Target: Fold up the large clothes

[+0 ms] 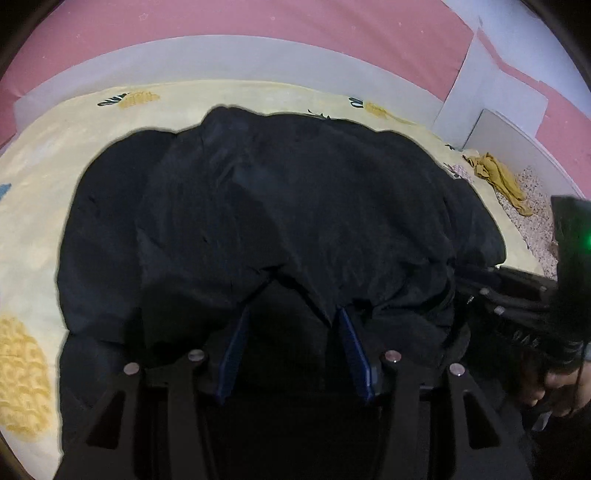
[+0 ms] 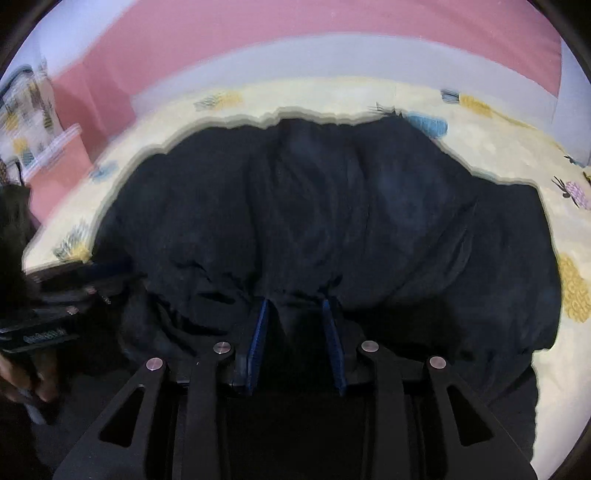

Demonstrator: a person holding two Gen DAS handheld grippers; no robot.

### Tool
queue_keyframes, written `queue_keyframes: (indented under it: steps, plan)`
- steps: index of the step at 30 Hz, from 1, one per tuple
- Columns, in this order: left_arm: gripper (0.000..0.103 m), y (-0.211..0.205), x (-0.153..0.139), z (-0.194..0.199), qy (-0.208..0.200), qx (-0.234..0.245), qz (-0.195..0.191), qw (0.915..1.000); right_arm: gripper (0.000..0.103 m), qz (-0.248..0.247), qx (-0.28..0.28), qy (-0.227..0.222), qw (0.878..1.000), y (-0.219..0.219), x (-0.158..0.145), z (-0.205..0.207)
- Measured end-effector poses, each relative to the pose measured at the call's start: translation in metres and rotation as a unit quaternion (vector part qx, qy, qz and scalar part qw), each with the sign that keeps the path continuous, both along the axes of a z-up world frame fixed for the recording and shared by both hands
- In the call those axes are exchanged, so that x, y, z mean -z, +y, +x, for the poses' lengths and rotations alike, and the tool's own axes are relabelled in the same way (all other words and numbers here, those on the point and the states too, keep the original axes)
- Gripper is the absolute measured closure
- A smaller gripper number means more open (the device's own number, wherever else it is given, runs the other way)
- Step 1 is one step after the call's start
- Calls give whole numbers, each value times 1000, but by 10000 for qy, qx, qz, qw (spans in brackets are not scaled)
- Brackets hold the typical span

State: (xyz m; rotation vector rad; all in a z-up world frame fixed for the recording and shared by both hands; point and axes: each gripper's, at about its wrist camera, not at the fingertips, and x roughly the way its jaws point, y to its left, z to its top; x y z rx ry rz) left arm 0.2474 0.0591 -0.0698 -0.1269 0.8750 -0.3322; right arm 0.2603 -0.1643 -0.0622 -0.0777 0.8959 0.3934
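while both tools hold the near hem, the garment (image 1: 295, 192) lies spread on the sheet (image 1: 33, 192), reaching from near to almost the far edge of the bed.

1. left side: bare sheet shows left of the garment, so there is room there. a dark layer lies out beyond the main body on this side; judged risk: it drags and folds unevenly if the hem is carried far.
2. left gripper (image 1: 295, 306): jaws at middle width, closed on a thick bunch of hem; the tips are hidden under the cloth. judged risk: a loose flap hangs between the jaws and may slip out under load.
3. right gripper (image 2: 295, 301): jaws narrower, closed on puckered hem. the two tools sit near each other, so the outer corners hang unsupported; judged risk: the corners sag and the fold line comes out skewed.
4. right side: sheet shows right of the garment, and a yellow rag (image 1: 498, 177) lies at the far right, apart from it. keep the sweep clear of it.
5. far side: only a narrow strip of sheet remains before the white ledge (image 1: 258, 62) and pink wall (image 1: 258, 22). judged risk: an overshoot puts the hem off the bed.
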Motion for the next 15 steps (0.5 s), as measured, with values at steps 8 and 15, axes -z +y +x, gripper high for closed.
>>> queue_keyframes:
  steps: [8,15]
  plan:
    - [49,-2,-6,-11,-48,-123,124,9998,72,-155,107,-97,9998,1,-7,-23]
    - [48,-7,2,-10,-123,-143,295,9994,72,199,159,281,9993,-9,18,-12]
